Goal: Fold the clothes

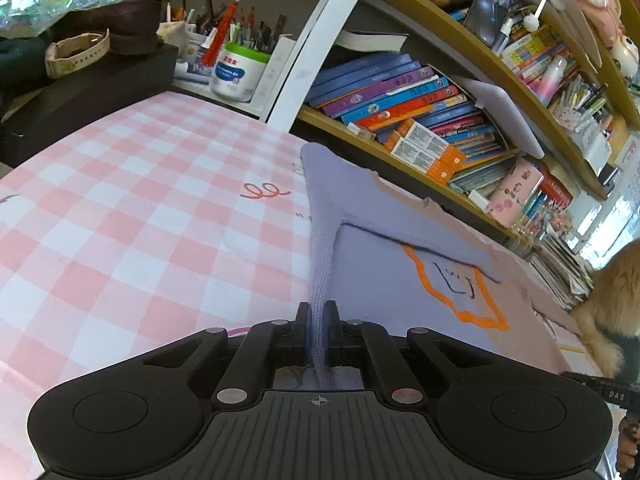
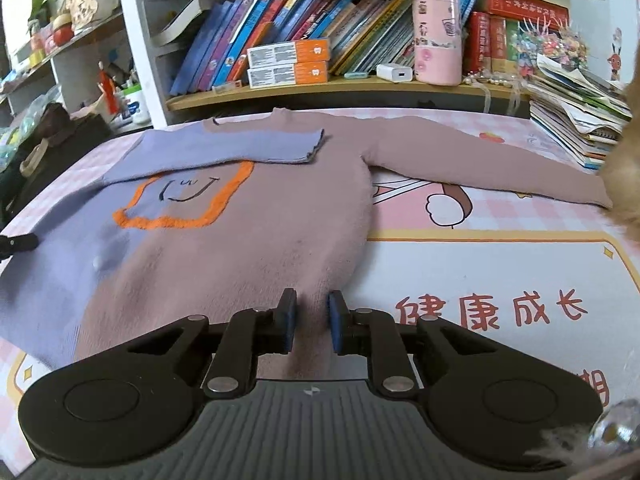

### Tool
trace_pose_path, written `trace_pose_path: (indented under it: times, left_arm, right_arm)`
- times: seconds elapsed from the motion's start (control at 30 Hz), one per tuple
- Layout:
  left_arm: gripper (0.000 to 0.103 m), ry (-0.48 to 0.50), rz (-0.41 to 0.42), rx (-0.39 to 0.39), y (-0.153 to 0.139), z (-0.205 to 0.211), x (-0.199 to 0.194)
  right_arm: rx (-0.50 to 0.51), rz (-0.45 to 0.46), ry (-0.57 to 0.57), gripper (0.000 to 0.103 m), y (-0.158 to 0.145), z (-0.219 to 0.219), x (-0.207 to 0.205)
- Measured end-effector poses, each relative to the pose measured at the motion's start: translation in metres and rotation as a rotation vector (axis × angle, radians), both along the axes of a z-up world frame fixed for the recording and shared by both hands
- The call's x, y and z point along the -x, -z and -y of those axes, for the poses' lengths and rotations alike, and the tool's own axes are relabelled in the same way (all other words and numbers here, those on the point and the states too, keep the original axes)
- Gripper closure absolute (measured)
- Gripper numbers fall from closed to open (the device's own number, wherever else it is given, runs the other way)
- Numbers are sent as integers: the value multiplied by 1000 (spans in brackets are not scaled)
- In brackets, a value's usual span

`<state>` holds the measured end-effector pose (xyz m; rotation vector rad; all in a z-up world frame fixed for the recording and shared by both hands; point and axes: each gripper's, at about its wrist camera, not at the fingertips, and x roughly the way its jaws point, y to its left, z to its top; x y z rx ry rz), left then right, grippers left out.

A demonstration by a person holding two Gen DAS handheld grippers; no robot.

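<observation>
From the right wrist view I can read four large red Chinese characters, 健康成长, printed on the pink checked table cover (image 2: 492,312); at its right edge one more red character, which looks like 期, is partly cut off. The sweater (image 2: 224,248) carries an orange outline around a small drawn face, a sign and no wording. In the left wrist view the letters DAS stand in white on a black piece (image 1: 616,394) at the right edge. The white tub (image 1: 234,76) with a green lid has a blue label, but its print is too small for me to read. The book spines (image 2: 280,32) on the shelf show titles I cannot make out.
</observation>
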<state>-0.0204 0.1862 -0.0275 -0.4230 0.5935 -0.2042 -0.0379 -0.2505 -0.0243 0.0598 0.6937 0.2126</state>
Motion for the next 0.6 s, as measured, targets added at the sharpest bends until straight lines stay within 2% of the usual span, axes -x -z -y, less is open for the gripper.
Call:
trace_pose_path:
  times: [0.27,0.6]
  left_arm:
    - [99,-2,-4,18,3,-10,14]
    - [99,-22,3,0,5,-12,33]
  right_arm:
    - [26,-6,-44,89,-2,-7,10]
    - [86,7,-82,89,-2,-21,27]
